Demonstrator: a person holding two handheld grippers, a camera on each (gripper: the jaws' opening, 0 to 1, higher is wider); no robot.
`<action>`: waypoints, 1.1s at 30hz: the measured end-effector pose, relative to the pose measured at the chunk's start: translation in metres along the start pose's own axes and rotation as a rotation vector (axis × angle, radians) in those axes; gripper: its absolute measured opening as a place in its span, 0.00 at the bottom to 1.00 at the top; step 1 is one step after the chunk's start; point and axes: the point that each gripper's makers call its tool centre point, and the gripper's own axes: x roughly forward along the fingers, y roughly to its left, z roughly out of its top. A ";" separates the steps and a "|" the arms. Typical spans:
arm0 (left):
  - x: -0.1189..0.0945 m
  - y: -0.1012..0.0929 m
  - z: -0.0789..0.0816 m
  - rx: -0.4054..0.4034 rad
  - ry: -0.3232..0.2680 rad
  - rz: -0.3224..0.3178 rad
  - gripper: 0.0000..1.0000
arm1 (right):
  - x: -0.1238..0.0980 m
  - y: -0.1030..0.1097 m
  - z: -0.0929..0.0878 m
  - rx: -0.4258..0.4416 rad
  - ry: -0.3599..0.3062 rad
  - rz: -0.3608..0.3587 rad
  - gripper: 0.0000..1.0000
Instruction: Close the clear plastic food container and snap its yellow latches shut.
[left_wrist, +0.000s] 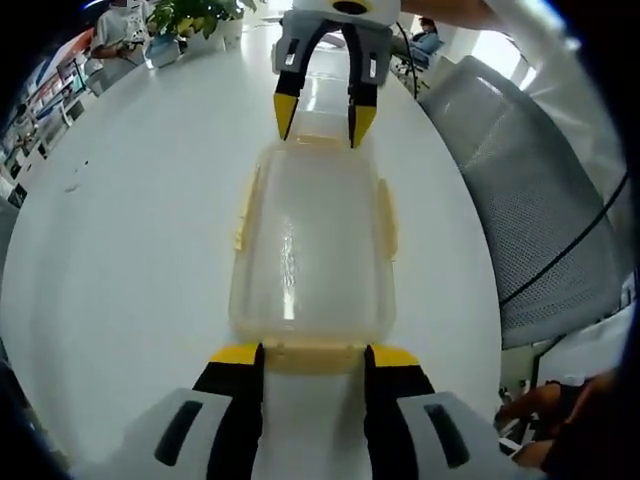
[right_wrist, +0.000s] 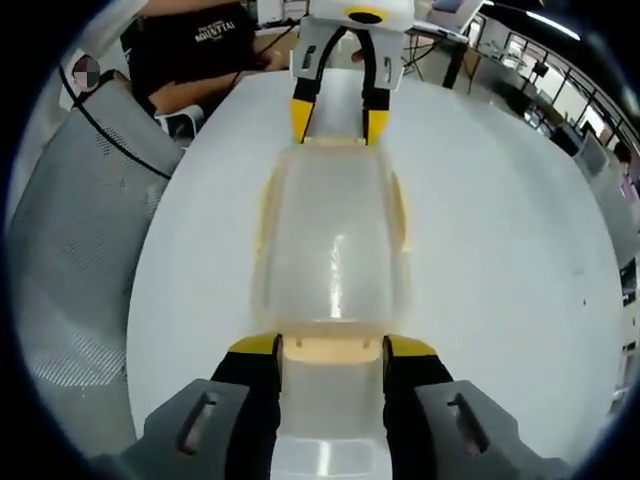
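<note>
Clear plastic food container (left_wrist: 310, 240) lidded on white tabletop (left_wrist: 120, 250); left hand-held gripper (left_wrist: 312, 352), right hand-held gripper (right_wrist: 331, 345) spread astride end yellow latches (left_wrist: 312, 356). Risk: uneven push, container skids, latch unsnapped.

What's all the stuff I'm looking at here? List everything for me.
food container: one, clear plastic, lid on, middle of the table between the two grippers.
latches: yellow, one at each short end, more along the long sides such as.
table: one, white, round-edged, under the container.
mesh chair: grey, beside the table.
potted plant: green, at the far end of the table.
people: one in a dark shirt sits by the table; others sit in the background.
left gripper: black jaws with yellow tips, straddling one end latch.
right gripper: same colours, straddling the opposite end latch.
</note>
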 end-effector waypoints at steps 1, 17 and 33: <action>0.000 0.000 0.000 0.000 0.001 0.000 0.35 | 0.000 0.000 0.000 0.004 0.004 -0.001 0.37; 0.001 -0.001 0.002 -0.006 0.008 -0.005 0.33 | 0.000 -0.001 -0.001 0.004 0.000 0.010 0.35; 0.000 -0.001 0.002 -0.010 0.008 0.000 0.33 | -0.001 -0.001 -0.001 0.003 -0.004 0.013 0.34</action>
